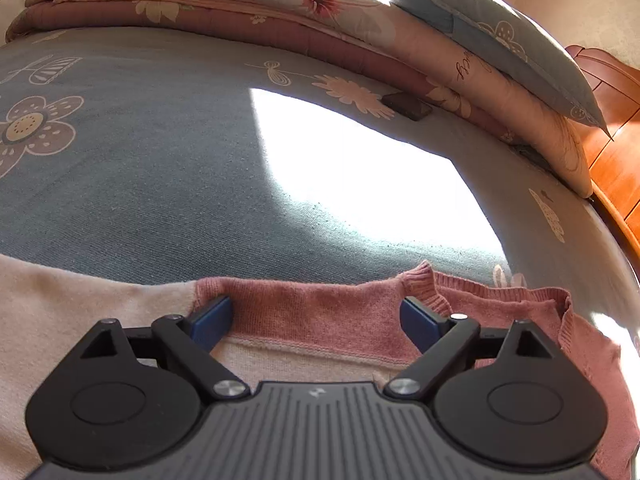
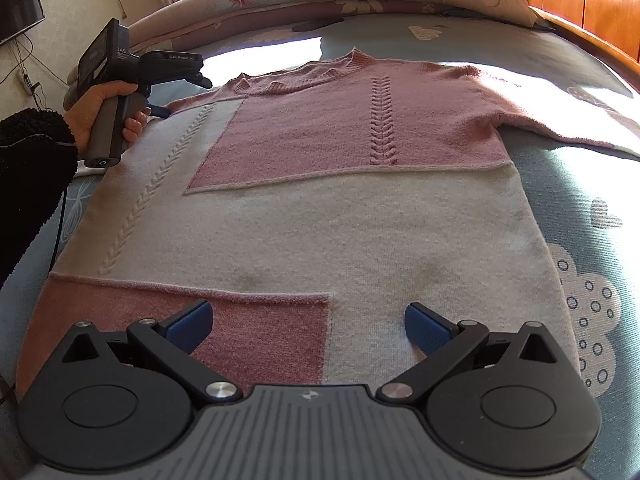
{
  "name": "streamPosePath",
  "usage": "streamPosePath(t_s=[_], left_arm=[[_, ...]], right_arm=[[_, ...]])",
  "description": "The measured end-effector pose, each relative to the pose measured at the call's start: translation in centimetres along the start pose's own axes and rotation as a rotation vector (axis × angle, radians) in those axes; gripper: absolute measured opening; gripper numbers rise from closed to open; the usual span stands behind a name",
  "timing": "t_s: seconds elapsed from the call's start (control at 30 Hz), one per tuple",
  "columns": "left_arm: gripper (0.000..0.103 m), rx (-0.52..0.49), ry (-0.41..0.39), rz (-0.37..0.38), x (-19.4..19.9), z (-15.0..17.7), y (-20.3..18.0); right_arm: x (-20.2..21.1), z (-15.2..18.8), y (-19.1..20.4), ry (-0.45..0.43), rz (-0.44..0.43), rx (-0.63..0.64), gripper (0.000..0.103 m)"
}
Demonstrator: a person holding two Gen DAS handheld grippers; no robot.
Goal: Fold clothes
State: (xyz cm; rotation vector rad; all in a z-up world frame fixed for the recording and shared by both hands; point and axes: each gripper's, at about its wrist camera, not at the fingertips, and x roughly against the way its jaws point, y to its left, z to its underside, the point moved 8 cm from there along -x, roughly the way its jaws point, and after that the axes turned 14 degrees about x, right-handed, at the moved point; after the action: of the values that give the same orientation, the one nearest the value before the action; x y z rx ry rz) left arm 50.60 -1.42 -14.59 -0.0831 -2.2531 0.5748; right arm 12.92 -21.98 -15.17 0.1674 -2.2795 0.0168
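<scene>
A pink and cream knitted sweater [image 2: 320, 220] lies flat, front up, on the blue flowered bedsheet [image 2: 580, 200], its neck towards the far side. One sleeve [image 2: 560, 128] stretches out to the right. My right gripper [image 2: 308, 322] is open just above the hem, with nothing between its blue pads [image 2: 424, 326]. My left gripper [image 1: 316, 314] is open at the pink shoulder beside the collar [image 1: 424, 284], its pads apart on either side of the fabric edge. In the right wrist view a hand [image 2: 100, 112] holds the left gripper [image 2: 182, 94] at the sweater's far left corner.
A folded floral quilt [image 1: 224, 12] and a blue pillow [image 1: 492, 40] lie along the bed's far side, against a wooden headboard [image 1: 616, 152]. A small dark object [image 1: 408, 106] rests on the sheet near the quilt. A bright sun patch [image 1: 360, 176] falls on the sheet.
</scene>
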Motion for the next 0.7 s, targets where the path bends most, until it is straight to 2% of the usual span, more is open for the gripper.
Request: streamPosePath(t_s=[0.17,0.27,0.37,0.47,0.7], left_arm=[[0.093,0.002,-0.007,-0.033,0.0,-0.7,-0.9],[0.093,0.004,-0.008,-0.002,2.1,-0.6,-1.1],[0.093,-0.020,-0.011,-0.004,4.5,-0.4,-0.6],[0.093,-0.015,-0.023,-0.005,7.1,-0.6,1.3],[0.093,0.122,-0.016,-0.045,9.8,-1.2,9.1]], right_arm=[[0.1,0.0,0.0,0.001,0.001,0.004,0.103],[0.2,0.0,0.0,0.000,0.001,0.002,0.103],[0.2,0.0,0.0,-0.001,0.002,0.001,0.103],[0.2,0.0,0.1,0.000,0.006,0.002,0.103],[0.1,0.1,0.3,0.004,0.027,0.024,0.103]])
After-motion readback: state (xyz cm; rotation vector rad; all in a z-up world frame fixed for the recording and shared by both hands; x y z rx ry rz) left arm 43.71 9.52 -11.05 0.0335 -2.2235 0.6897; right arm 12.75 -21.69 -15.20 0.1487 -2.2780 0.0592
